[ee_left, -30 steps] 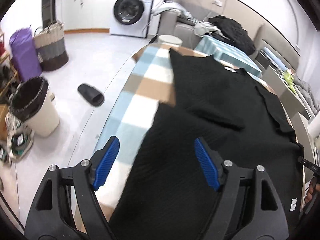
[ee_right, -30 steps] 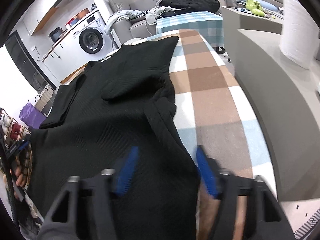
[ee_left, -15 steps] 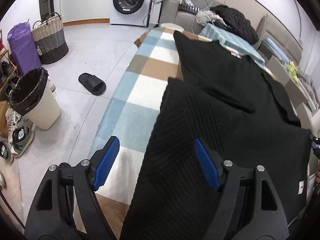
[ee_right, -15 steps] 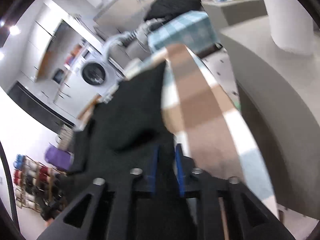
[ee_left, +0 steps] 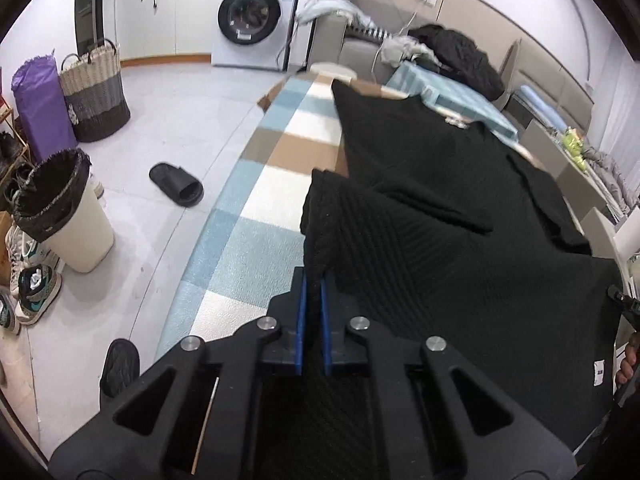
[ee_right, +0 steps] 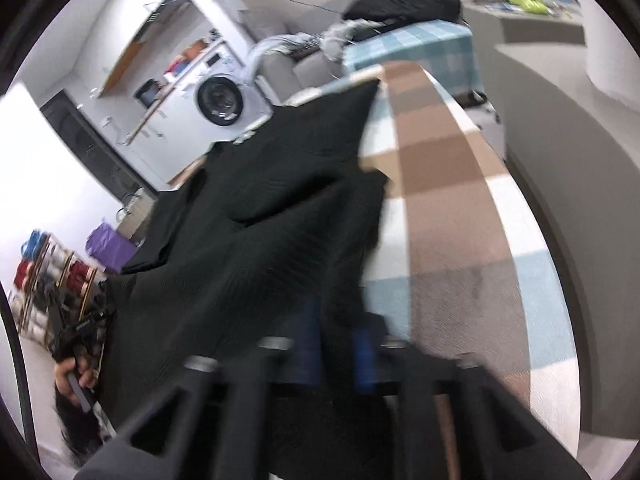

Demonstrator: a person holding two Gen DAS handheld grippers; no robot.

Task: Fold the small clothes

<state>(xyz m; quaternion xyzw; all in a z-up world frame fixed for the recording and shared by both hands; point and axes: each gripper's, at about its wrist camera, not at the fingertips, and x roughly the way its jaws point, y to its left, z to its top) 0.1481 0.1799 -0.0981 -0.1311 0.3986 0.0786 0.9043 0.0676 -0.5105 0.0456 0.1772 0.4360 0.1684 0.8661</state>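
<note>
room, left wrist view: checked cloth [ee_left: 256, 240] in blue, brown and white covers the table; beyond it stand a washing machine [ee_left: 256, 16], a wicker basket [ee_left: 94, 96] and a lined bin [ee_left: 60, 208], with a black slipper [ee_left: 176, 184] on the floor between bin and table.
garment: black knit garment [ee_left: 440, 248] spread over the checked cloth, its near left edge rising up into the claw.
left gripper [ee_left: 314, 312]: blue pads pressed together, pinching that raised edge.
room, right wrist view: blurred; checked cloth [ee_right: 448, 184] runs away toward the washing machine [ee_right: 220, 100].
garment: black knit garment [ee_right: 260, 232] lies left of the bare checks, its right edge running between the fingers.
right gripper [ee_right: 336, 344]: blue pads slightly apart with cloth between; blur hides whether they clamp it.
</note>
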